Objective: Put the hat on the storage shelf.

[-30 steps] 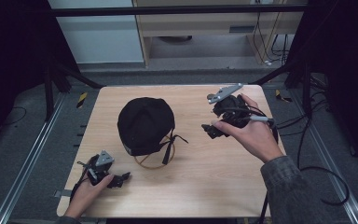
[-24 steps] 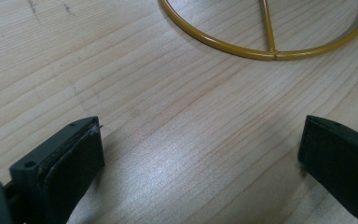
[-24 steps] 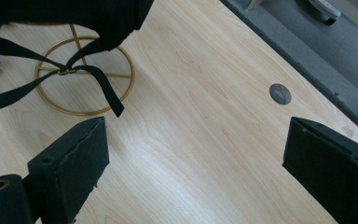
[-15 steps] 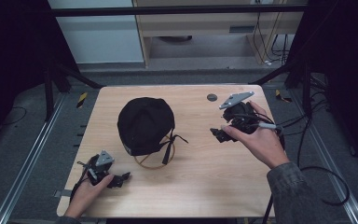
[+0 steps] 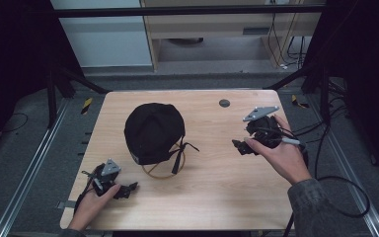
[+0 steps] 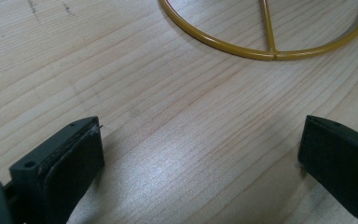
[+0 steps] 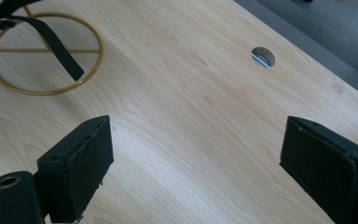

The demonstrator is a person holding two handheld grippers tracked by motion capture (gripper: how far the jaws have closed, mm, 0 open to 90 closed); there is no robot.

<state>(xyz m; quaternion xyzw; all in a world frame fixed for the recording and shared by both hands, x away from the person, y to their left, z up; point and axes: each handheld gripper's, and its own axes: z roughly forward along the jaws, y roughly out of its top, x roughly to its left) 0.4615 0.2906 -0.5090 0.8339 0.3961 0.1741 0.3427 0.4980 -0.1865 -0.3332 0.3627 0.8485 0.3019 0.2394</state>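
While both tools gape empty, cap (image 5: 153,131) sits btwn L tool (image 5: 128,189) & R tool (image 5: 240,147).

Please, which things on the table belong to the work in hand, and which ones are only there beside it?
Belong to the work:
- black cap, sitting on the stand
- yellow wire stand, ring base flat on the wood
- left gripper, open
- right gripper, open

Only there:
- round hole in the table
- trailing cable
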